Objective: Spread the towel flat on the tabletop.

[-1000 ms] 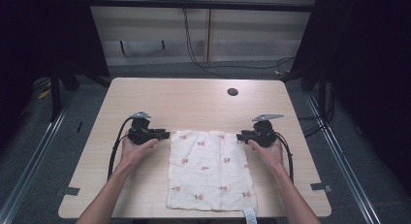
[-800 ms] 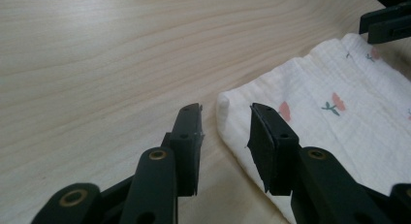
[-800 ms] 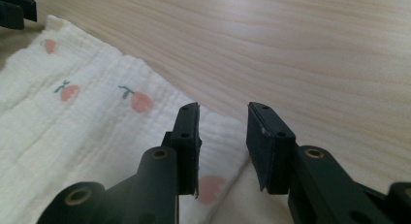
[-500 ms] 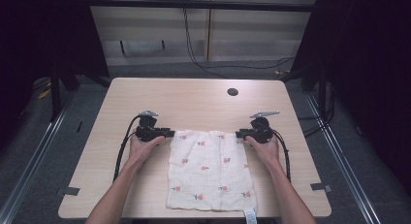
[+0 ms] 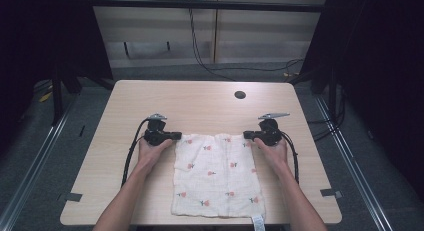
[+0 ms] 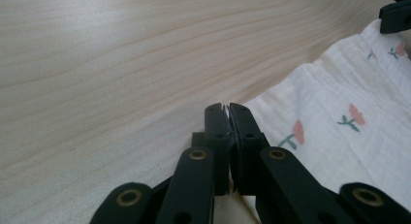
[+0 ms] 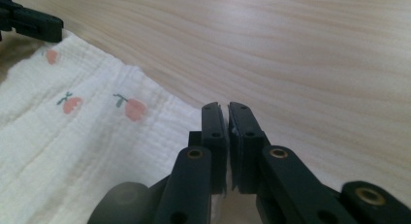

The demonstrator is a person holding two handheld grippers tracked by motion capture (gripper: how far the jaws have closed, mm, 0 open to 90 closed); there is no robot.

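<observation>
A white cloth printed with small red flowers lies flat on the near half of the wooden table. My left gripper is at the cloth's far left corner, and its jaws have just closed on that corner. In the left gripper view the gripper has its jaws together with a sliver of cloth between the tips. My right gripper is at the far right corner. Its jaws have also just closed, pinching the edge of the cloth.
A dark round hole sits in the table's far right part. A white tag hangs from the cloth's near edge at the table's front. Black cables trail from both grippers along the forearms. Grey tape marks lie near the front corners.
The left hand has moved right, up to the cloth's far left corner. Both grippers' jaws have gone from apart to closed on the cloth's far corners.
</observation>
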